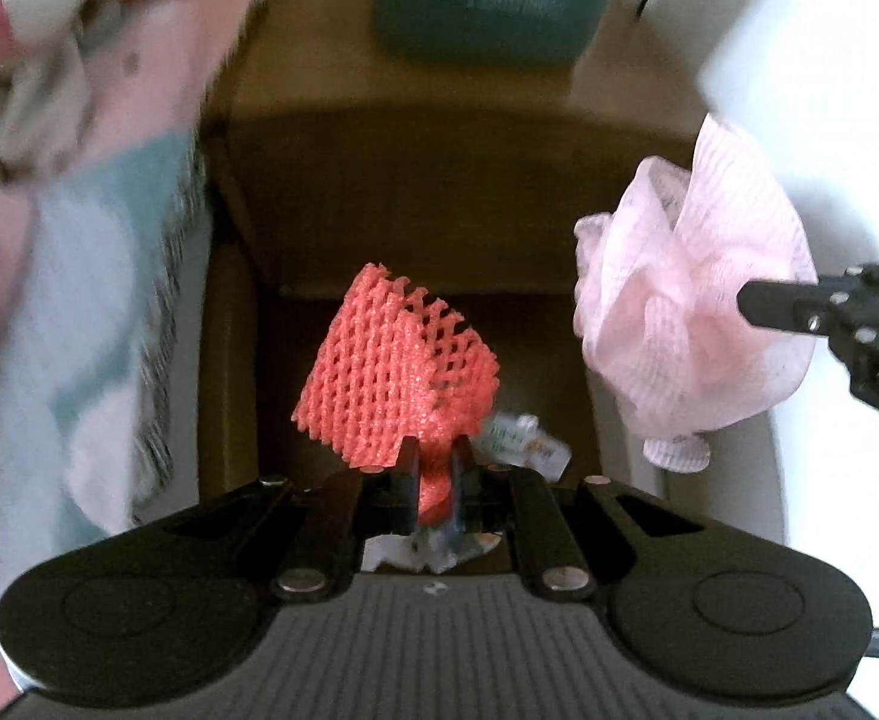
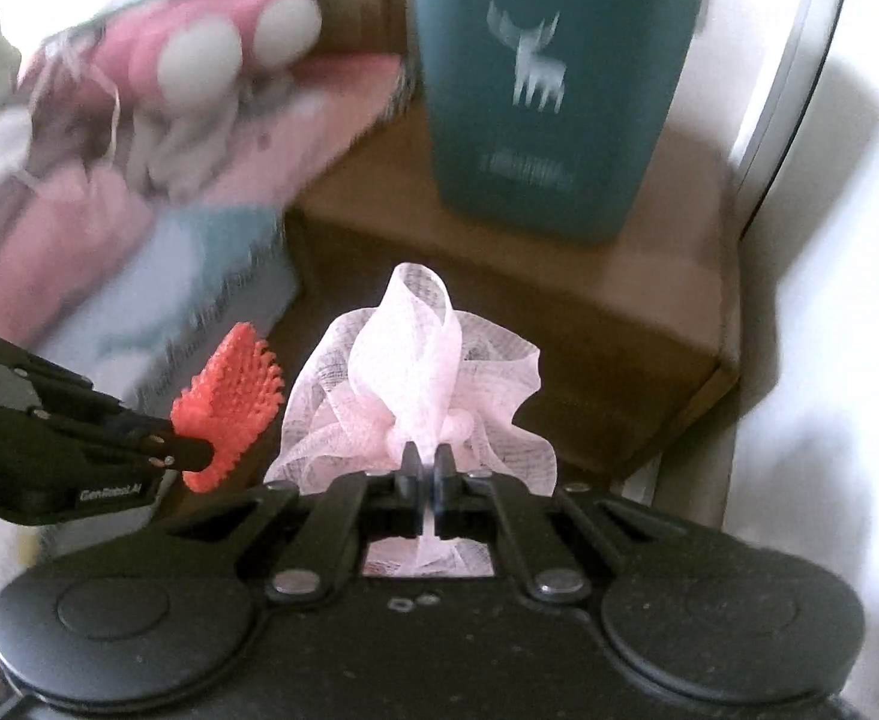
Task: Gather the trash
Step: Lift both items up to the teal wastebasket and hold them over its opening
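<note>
left gripper pinches red foam net | net fans upward

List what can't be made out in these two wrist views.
- Pink and blue fabric, both views: motion blur, cut off by the left edge.
- Teal bin: top cropped in both views; lower lettering unreadable.
- Crumpled wrapper, left view: mostly hidden behind the red foam net.
</note>
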### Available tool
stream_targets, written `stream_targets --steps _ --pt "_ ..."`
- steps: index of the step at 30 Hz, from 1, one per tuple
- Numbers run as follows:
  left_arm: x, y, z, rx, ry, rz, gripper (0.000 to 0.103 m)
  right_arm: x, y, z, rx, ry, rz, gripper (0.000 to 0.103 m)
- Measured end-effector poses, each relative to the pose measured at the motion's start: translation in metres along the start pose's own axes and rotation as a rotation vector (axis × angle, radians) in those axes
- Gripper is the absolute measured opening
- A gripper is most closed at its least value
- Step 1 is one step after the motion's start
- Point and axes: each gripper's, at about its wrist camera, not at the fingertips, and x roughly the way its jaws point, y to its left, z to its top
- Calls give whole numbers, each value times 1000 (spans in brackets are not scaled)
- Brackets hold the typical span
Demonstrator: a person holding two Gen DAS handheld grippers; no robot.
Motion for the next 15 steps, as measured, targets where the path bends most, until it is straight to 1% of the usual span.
stream_targets --steps 5,9,13,15 --pt "-59 -13 47 20 -83 -17 9 -43 -5 45 10 -92 -17 1" --pt "-108 -20 84 41 -165 -40 9 -80 -11 75 -16 -182 -41 1" --pt "-144 -25 122 39 -243 -69 9 -104 -18 119 -35 -282 -73 1" --pt "-159 -27 143 32 -281 -86 9 -113 -24 139 -34 -317 -85 1"
